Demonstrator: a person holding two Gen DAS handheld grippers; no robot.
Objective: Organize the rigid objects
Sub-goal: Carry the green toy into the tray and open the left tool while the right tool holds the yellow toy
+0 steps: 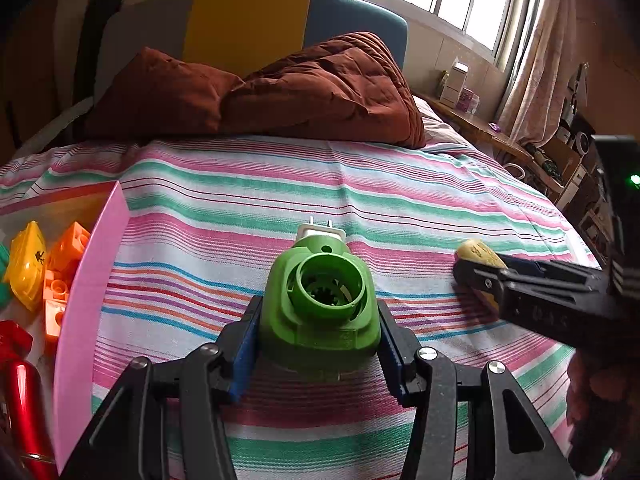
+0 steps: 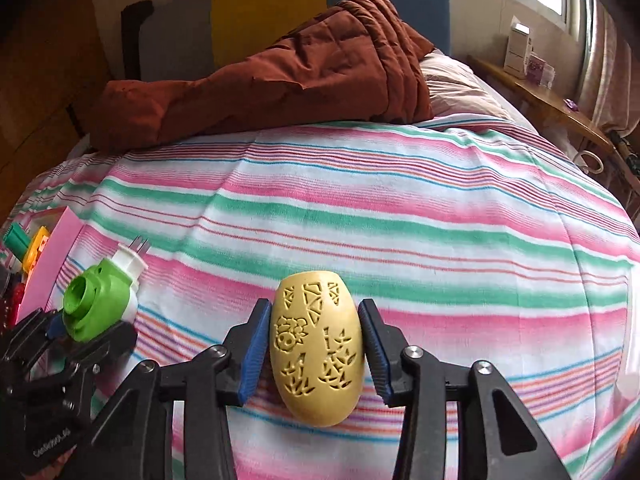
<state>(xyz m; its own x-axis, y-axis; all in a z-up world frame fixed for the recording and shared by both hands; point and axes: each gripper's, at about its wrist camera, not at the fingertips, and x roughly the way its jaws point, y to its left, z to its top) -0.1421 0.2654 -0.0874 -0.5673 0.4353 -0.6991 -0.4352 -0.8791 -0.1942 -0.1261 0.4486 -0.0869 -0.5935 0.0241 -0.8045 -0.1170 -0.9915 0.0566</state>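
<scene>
A green plug-in device [image 1: 320,300] with a white pronged end lies on the striped bedsheet [image 1: 400,200]. My left gripper [image 1: 318,340] is shut on its sides; it also shows in the right wrist view [image 2: 96,304]. A yellow carved egg-shaped object [image 2: 316,352] sits between the fingers of my right gripper [image 2: 316,356], whose blue pads press its sides. In the left wrist view the right gripper [image 1: 476,276] holds the egg [image 1: 478,254] at the right.
A pink box [image 1: 88,320] at the left holds orange and yellow toy bricks [image 1: 60,264] and a red object [image 1: 20,392]. A brown quilt [image 1: 300,92] lies at the bed's head. A wooden shelf [image 1: 480,128] with small items runs along the right.
</scene>
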